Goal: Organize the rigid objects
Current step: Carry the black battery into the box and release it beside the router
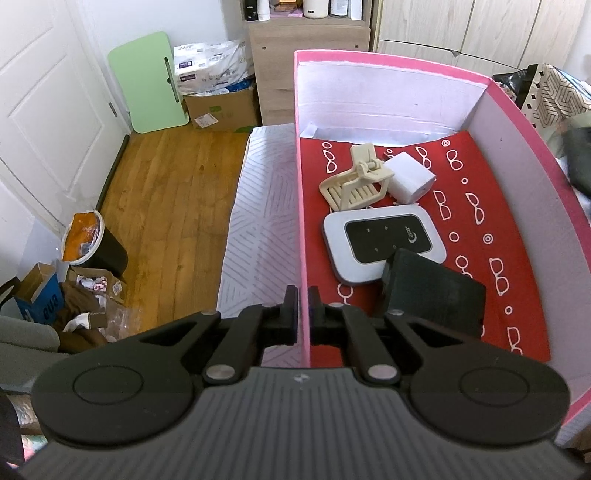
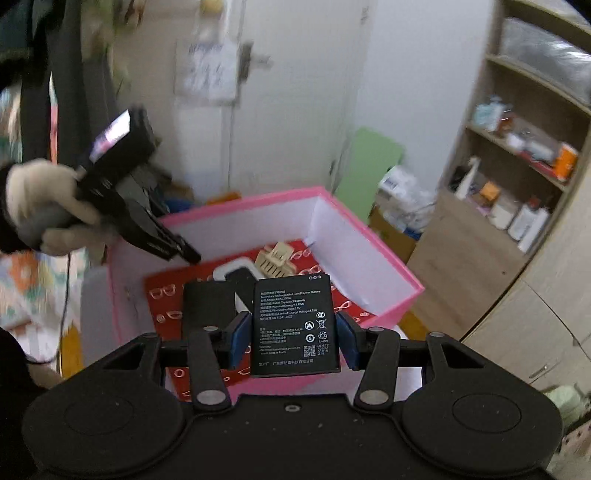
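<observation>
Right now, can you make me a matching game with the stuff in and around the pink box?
Things:
1. battery
2. white charger cube
3. pink box wall
4. beige clip

Where:
A. pinched by the left gripper
B. held by the right gripper over the box
C. on the red mat, touching the cube
D. beside the clip

Pairs: 1-B, 2-D, 3-A, 4-C

A white door (image 1: 44, 110) stood at the left, above a wooden floor (image 1: 166, 192). A green board (image 1: 151, 81) leaned against the wall beside a cardboard box (image 1: 221, 107) topped with white packages (image 1: 212, 62). A bin (image 1: 96, 243) with orange contents sat near scattered cartons (image 1: 40, 295). Wooden shelves (image 2: 517, 166) held bottles and small boxes, and pale wardrobe doors (image 1: 480, 26) filled the far corner.
</observation>
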A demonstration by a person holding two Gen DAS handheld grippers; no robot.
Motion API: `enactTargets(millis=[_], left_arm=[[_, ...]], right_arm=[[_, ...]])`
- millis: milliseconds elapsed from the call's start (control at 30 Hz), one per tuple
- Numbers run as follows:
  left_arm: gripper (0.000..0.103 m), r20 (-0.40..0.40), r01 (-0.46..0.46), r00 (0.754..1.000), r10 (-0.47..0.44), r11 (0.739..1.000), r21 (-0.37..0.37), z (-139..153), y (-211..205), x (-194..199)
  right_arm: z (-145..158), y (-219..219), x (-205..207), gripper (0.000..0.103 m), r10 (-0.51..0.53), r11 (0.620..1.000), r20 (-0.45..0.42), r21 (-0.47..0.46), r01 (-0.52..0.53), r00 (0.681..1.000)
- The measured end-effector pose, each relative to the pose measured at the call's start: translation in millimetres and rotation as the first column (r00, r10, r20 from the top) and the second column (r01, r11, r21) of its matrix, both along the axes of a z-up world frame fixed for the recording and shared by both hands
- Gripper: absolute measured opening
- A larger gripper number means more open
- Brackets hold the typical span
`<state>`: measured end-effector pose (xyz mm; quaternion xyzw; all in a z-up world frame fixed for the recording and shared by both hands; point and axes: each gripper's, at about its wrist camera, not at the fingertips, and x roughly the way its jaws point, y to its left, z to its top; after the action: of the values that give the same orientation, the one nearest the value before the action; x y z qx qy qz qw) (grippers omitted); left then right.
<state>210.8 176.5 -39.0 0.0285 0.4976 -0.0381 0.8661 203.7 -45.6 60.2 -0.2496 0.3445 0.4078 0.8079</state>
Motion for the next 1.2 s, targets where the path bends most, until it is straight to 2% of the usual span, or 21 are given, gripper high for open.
enactTargets(millis=[167,267,367,467,633,800,1000,1200], left_arm=[[0.004,0.01,-0.005,1.0,0.005,1.0,-0.01,1,1,-1],[0.004,0.014,-0.007,1.0,0.007,1.0,-0.014,2,2,-1],[0.004,0.016,-0.006,1.0,0.006,1.0,-0.017,2,4,-1],[0.004,0.018,-0.004,1.0,0.004,1.0,-0.017,3,4,-2],[0.004,0.021,-0.005,1.0,0.006,1.0,-0.022,3,3,-1],[0.004,0.022,-0.003,1.0,0.003,1.0,-0.019,2,2,-2],[0.004,0.024,-0.004,1.0,0.005,1.0,-0.025,2,3,-2],[0.004,0.027,-0.001,1.0,0.002,1.0,-0.021,2,2,-1]], right_arm=[[-26,47,27,0.055,0.109,0.98,-0.033,-0.166,-0.113,0.993],[-47,67,34,0.055,0.138,0.957,-0.047,-0.25,-0.145,0.989],[-63,80,33,0.055,0.178,0.938,-0.076,-0.29,-0.192,0.981],[-71,89,35,0.055,0.199,0.933,-0.118,-0.282,-0.225,0.973],[-72,102,29,0.055,0.234,0.942,-0.205,-0.193,-0.274,0.95],[-69,106,28,0.055,0.224,0.953,-0.181,-0.167,-0.254,0.958],[-68,89,42,0.055,0.146,0.958,-0.173,-0.22,-0.183,0.974],[-76,79,53,0.055,0.14,0.942,-0.181,-0.278,-0.187,0.973]])
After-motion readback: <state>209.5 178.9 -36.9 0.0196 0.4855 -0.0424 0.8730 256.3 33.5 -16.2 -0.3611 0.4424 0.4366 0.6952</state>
